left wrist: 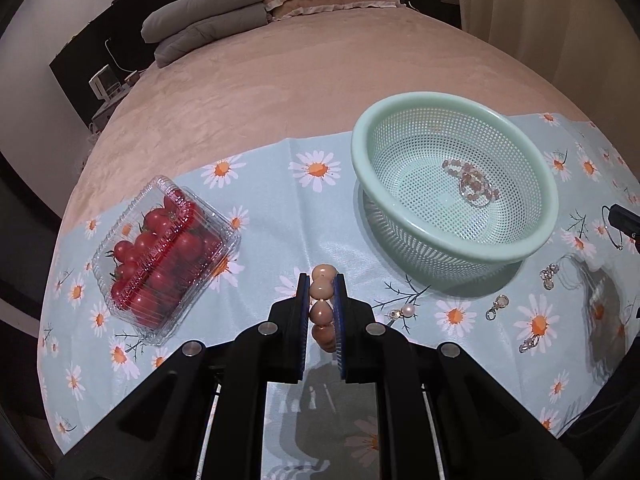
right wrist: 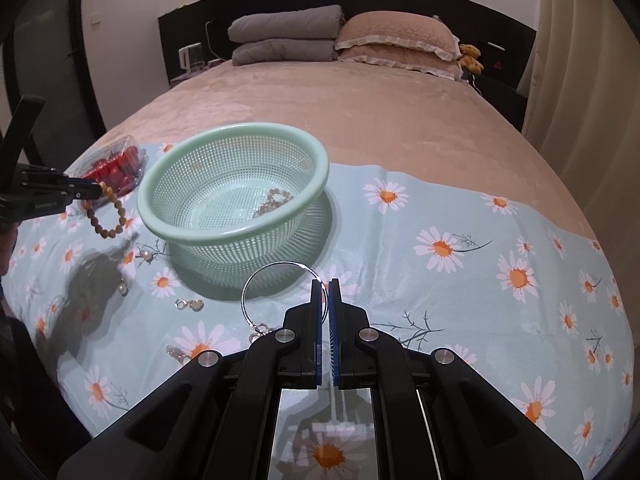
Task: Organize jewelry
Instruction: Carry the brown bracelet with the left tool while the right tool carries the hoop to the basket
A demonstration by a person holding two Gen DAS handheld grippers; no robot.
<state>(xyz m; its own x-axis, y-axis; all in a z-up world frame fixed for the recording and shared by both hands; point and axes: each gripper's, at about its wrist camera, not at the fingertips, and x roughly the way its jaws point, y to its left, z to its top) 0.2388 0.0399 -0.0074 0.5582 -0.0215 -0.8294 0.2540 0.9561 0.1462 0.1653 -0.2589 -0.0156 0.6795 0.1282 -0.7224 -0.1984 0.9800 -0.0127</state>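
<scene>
Left gripper (left wrist: 322, 280) clamped on one bead bracelet (left wrist: 322, 308), clear of the cloth. Right gripper (right wrist: 326, 285) pinched near-shut on one silver bangle (right wrist: 276, 292), its hoop hanging toward 9 o'clock. One green basket (right wrist: 180, 216) at 11 o'clock from the right gripper, bracelets (left wrist: 472, 182) inside. One tomato box (left wrist: 164, 256) at 10 o'clock of the left gripper. About five loose charms (left wrist: 496, 308) on the daisy cloth (right wrist: 460, 300); open cloth toward 3 o'clock in the right view.

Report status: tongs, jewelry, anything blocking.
Left tongs shut on bead bracelet. Right tongs shut on silver bangle. Basket holds one bracelet; path clear, earrings remain on cloth.
</scene>
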